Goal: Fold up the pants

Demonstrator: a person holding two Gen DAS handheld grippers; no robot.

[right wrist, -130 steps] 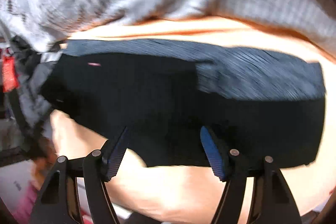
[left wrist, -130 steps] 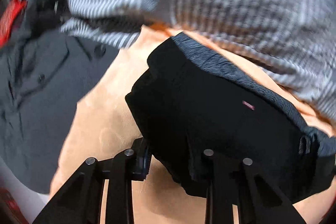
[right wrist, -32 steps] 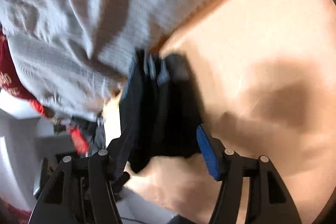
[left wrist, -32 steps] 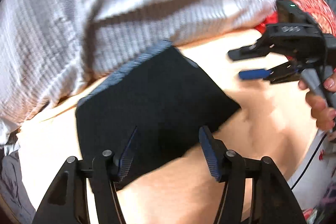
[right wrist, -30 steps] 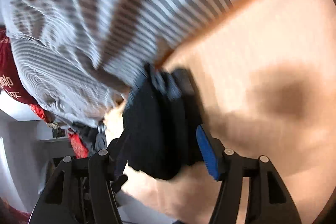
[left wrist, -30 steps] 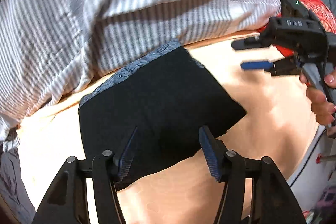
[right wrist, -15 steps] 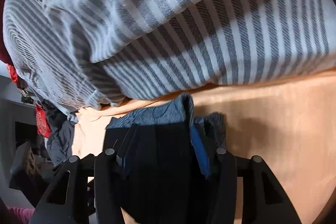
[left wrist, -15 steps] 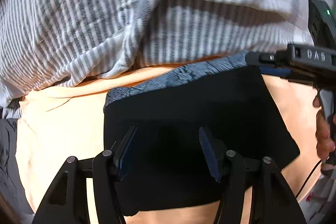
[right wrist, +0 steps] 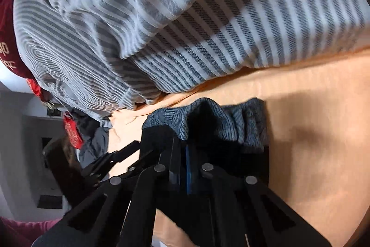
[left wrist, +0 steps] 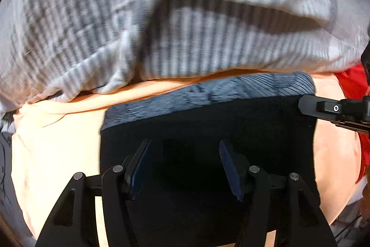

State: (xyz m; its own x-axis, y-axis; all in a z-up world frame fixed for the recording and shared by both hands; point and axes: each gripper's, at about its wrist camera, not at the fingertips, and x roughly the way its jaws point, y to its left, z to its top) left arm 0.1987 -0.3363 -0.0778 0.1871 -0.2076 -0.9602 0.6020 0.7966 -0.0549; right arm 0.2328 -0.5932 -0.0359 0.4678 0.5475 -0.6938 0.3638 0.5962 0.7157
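- Pants (left wrist: pixel 208 131), black with a blue-grey patterned waistband, lie folded on the peach-orange sheet (left wrist: pixel 57 142), filling the lower middle of the left wrist view; the waistband runs along their upper edge, just below a grey-and-white striped blanket (left wrist: pixel 185 27).
- Left gripper (left wrist: pixel 183 163) hangs over the middle of the black cloth with its jaws apart; nothing is pinched between the blue pads, and whether they touch the fabric cannot be told.
- Right gripper (right wrist: pixel 182 168) has its jaws pressed together on a fold of the pants (right wrist: pixel 208 126) at lower centre of its own view; the waistband bunches up just above the fingertips.
- No box, basket or other container shows in either view; the pants rest directly on the sheet (right wrist: pixel 312 108).
- Only the left wrist view shows the whole folded rectangle, with the right gripper (left wrist: pixel 307 107) reaching in from the right edge to the pants' upper right corner, and red cloth (left wrist: pixel 351 82) behind it.
- Only the right wrist view shows the waistband's gathered layers close up, the left gripper's fingers (right wrist: pixel 120 156) at lower left, a dark grey garment (right wrist: pixel 94 145) beyond the sheet's edge, and a red item (right wrist: pixel 71 131) at the left under the striped blanket (right wrist: pixel 208 15).
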